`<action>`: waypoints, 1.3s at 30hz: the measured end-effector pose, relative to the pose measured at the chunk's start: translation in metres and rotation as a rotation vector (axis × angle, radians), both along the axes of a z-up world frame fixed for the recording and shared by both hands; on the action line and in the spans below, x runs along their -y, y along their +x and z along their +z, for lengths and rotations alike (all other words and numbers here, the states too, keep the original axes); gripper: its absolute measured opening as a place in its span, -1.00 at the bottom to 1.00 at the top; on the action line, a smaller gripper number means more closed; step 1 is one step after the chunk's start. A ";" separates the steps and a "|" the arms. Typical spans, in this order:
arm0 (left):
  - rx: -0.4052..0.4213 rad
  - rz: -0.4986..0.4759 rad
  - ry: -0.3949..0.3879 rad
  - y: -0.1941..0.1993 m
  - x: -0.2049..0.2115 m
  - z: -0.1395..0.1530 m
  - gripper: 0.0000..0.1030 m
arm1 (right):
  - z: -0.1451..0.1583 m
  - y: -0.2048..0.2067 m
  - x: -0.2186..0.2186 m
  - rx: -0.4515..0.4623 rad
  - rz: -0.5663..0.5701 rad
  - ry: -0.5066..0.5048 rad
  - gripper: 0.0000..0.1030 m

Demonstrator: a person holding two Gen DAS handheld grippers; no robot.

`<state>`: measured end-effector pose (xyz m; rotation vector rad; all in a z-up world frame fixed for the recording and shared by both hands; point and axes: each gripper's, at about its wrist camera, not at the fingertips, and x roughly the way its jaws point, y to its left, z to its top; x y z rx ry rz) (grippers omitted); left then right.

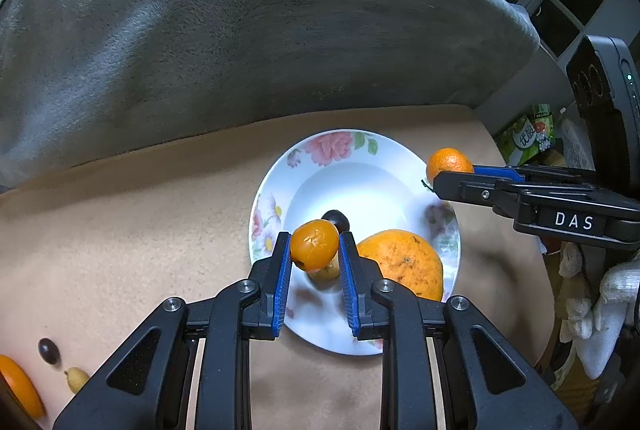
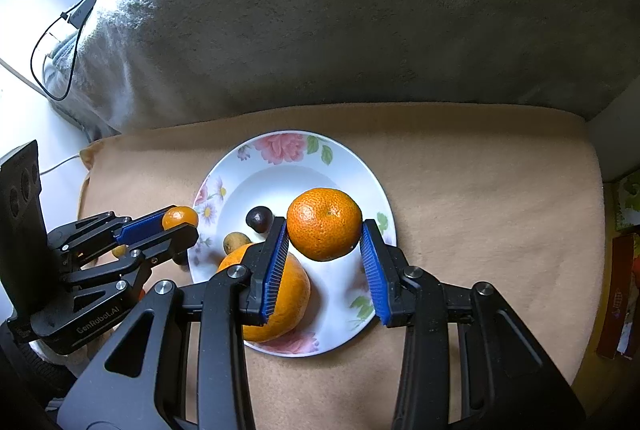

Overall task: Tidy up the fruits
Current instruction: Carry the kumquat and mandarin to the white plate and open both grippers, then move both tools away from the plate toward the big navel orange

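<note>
Left wrist view: plate [image 1: 320,166] already holds a big orange [image 1: 404,262], dark fruit [image 1: 336,219] and yellowish fruit [image 1: 325,272]; left claw [image 1: 314,245] clamps a kumquat [image 1: 314,244] above it, right claw [image 2: 325,230] a mandarin [image 2: 325,223], while three fruits [image 1: 49,351] wait at the blanket's near-left edge.

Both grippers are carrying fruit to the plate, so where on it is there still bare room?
The plate is bare across its far half, from the dark round fruit to the rose-printed rim, and along its right side under the mandarin in the right gripper. The near-left is crowded: the large orange, the small yellowish fruit and the dark one cluster there.
</note>
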<state>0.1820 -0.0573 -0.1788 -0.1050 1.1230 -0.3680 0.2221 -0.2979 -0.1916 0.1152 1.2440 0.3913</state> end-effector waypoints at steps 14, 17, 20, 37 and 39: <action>0.009 -0.008 0.013 -0.004 0.005 0.005 0.15 | 0.012 0.002 0.009 0.029 -0.022 0.002 0.15; 0.011 -0.003 0.025 -0.006 0.006 0.007 0.43 | 0.012 0.002 0.011 0.022 -0.024 0.004 0.37; 0.009 -0.001 0.039 -0.007 0.007 0.008 0.45 | 0.013 0.001 0.011 0.025 -0.031 0.023 0.43; 0.051 0.035 0.059 -0.030 -0.006 0.032 0.47 | 0.028 -0.006 0.005 0.029 -0.047 0.094 0.75; 0.063 0.045 0.059 -0.036 -0.011 0.037 0.47 | 0.030 -0.007 0.004 0.022 -0.042 0.103 0.75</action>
